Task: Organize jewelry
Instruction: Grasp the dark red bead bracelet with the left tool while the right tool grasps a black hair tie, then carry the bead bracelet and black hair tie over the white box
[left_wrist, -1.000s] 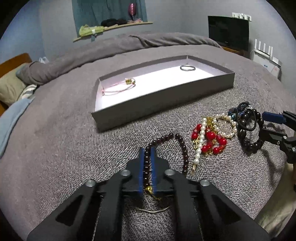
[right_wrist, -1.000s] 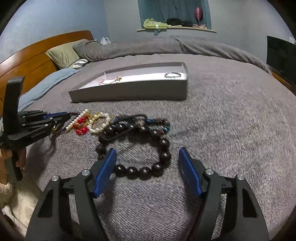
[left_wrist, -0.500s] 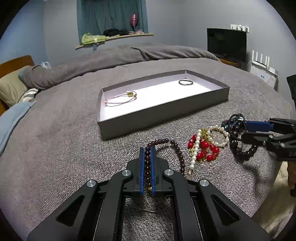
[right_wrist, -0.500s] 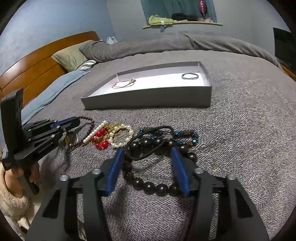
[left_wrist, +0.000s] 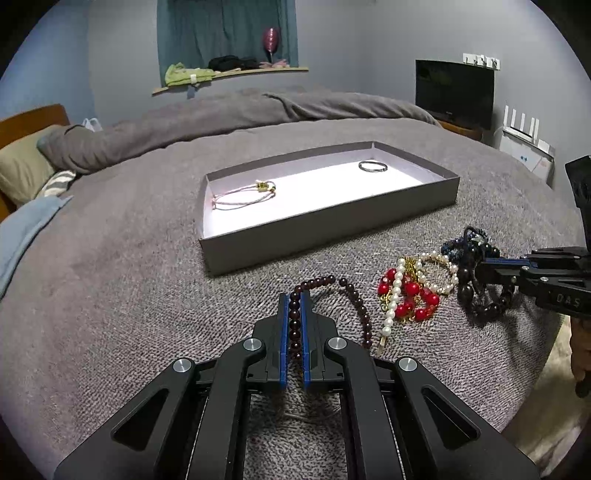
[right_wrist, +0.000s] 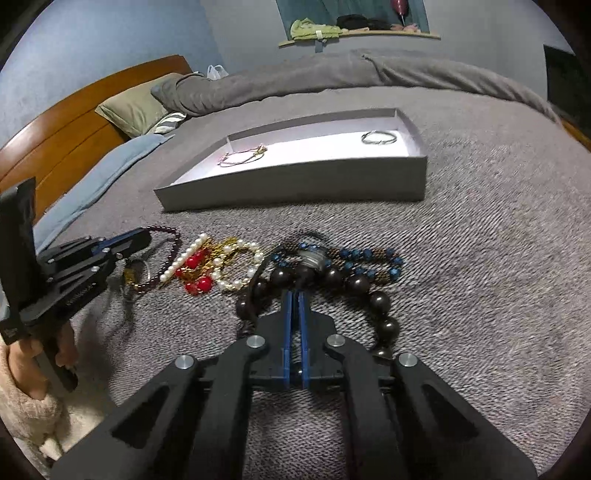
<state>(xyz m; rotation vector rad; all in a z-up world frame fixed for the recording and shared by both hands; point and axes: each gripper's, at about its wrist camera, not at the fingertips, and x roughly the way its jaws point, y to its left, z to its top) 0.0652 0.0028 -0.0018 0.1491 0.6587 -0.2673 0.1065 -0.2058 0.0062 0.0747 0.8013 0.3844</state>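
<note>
Beyond jewelry pile (right_wrist: 288, 266), grey tray (right_wrist: 295, 184), pillow (right_wrist: 136, 107), television (left_wrist: 454, 92)

Rough woven blanket (left_wrist: 110, 295); glossy beads (right_wrist: 376, 301); matt cardboard tray (left_wrist: 325, 236)

"DAS" on right gripper (left_wrist: 480, 266)

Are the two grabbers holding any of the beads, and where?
Left gripper pinches the garnet strand along its beads. Right gripper has just closed at the top of the big dark bead bracelet; what exactly it pinches is unclear.
</note>
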